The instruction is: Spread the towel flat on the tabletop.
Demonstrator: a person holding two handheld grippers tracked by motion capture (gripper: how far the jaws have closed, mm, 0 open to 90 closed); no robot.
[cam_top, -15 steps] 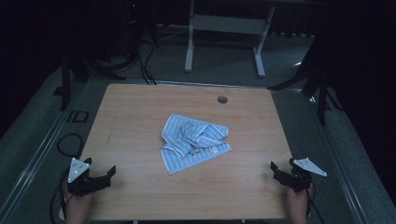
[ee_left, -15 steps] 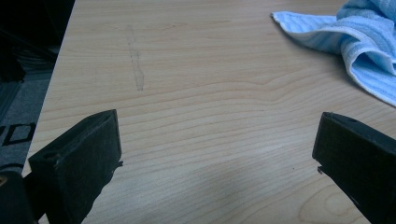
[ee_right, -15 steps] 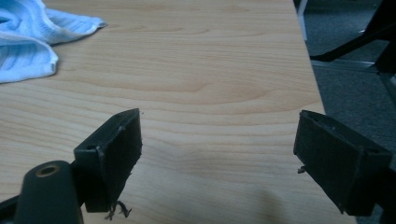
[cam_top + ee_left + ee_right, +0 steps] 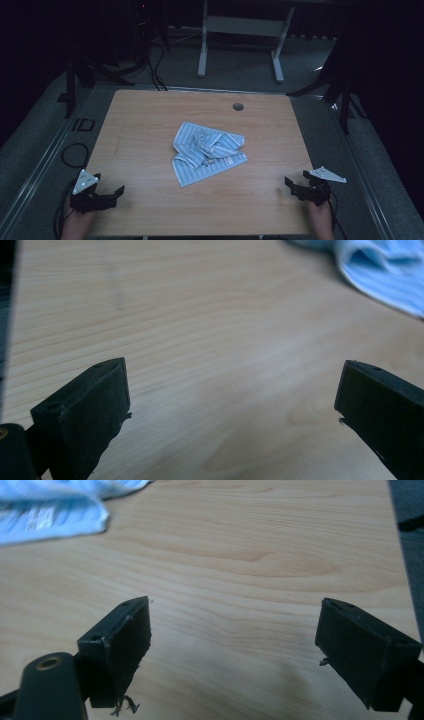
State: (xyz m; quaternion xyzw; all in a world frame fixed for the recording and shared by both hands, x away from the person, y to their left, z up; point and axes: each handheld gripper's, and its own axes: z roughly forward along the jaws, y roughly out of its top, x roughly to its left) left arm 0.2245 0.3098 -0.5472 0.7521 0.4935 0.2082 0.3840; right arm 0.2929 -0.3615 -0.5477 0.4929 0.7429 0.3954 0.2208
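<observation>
Crumpled light-blue striped cloth [image 4: 207,152] lies mid wooden surface [image 4: 150,125]; left hand-held gripper [image 4: 112,194] and right hand-held gripper [image 4: 292,186] gape empty near its front corners.

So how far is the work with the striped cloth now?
Nothing looks done: the striped cloth lies crumpled mid-table. Nothing is in hand; the left gripper and right gripper sit at the near corners, jaws open and empty. Reaching, grasping and handling the cloth all remain.

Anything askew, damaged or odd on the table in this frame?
The blue striped cloth lies crumpled mid-table, folds bunched and one corner splayed toward the near edge. Frayed threads hang off a right gripper jaw. Both grippers, left gripper included, stand open, apart from the cloth.
</observation>
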